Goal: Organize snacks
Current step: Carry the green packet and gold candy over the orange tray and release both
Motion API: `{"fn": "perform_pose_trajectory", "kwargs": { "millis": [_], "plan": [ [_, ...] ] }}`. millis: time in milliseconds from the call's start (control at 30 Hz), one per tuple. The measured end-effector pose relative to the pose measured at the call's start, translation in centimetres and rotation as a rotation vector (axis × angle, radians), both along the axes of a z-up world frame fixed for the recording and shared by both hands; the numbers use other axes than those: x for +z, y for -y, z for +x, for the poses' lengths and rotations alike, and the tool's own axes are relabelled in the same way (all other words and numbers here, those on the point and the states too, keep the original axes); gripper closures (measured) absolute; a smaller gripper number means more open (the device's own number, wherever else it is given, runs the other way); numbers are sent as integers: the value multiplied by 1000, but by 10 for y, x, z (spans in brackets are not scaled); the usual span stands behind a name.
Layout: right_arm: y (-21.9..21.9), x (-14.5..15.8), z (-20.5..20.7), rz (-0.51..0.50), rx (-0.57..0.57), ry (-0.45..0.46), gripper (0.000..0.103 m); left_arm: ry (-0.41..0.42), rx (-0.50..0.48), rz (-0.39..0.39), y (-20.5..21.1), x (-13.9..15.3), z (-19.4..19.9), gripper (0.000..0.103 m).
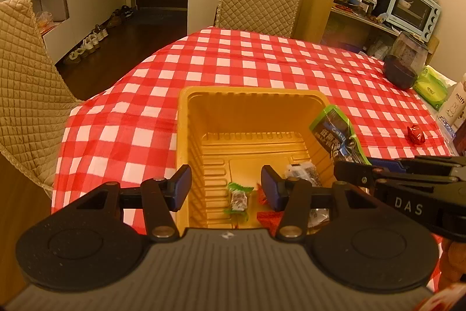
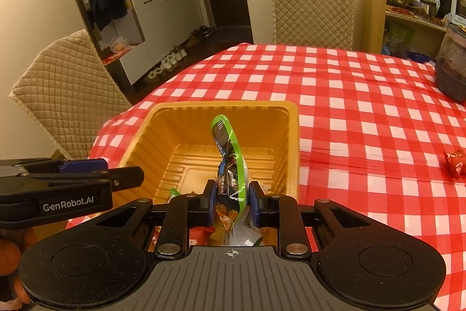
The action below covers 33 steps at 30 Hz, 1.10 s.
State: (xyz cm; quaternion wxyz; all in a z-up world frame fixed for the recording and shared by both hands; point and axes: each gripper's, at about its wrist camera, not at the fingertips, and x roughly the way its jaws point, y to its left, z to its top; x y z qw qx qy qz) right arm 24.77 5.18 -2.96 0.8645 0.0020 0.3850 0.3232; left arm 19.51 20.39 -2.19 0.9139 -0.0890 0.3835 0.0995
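Snack packet point(image 2: 230, 162), green-edged with dark blue printing, is clamped between the blue pads point(image 2: 253, 204) of my right gripper point(image 2: 231, 204) and rises from them in a curve over the yellow tray point(image 2: 292, 136). From my left wrist camera the same snack packet point(image 1: 337, 136) leans across the tray's right wall, with my right gripper point(image 1: 349, 169) reaching in from the right edge of the view. My left gripper point(image 1: 225, 188) hangs over the near part of the yellow tray point(image 1: 186, 118), its jaws apart and holding nothing. Between its pads, on the ribbed tray floor, lies a green-wrapped candy point(image 1: 238, 198); a red wrapper point(image 1: 262, 194) sits just beside it, partly behind the right pad. A clear packet with dark contents point(image 1: 303, 172) lies near the tray's right wall (its print is too small to read). Below my right gripper's pads, orange and red wrappers point(image 2: 221, 223) show only in slivers, and I cannot tell how many pieces they are. One red foil candy point(image 1: 415, 133) rests on the red-checked tablecloth point(image 1: 233, 63), well apart from the tray on the right; the right wrist view cuts it off at the frame's edge. Farther right stand a dark jar point(image 1: 403, 63) and a green pack of wipes point(image 1: 431, 86).
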Motion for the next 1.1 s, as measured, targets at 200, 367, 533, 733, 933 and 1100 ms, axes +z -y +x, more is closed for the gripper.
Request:
{"fn": "perform_pose_trajectory", "kwargs": {
  "millis": [200,367,533,733,933,1100],
  "plan": [
    [-7,2,-4,6,13,-2,79,-4,14,-5,-4,1,-5,54],
    [-7,4,-4,61,40,-14,79,1,26,0,-6,4,-9,54],
    [3,11,-7,80,13,-2,79,2,28,0,-6,5,-12,53],
    [28,14,-20,70,-31,-3,79,14,17,1,2,12,-22,48],
    [56,18,-42,63,-76,-12,79,25,-4,5,18,23,-34,46],
    [73,22,-63,59,-101,-12,78,33,-23,18,35,31,-47,44]
  ]
}}
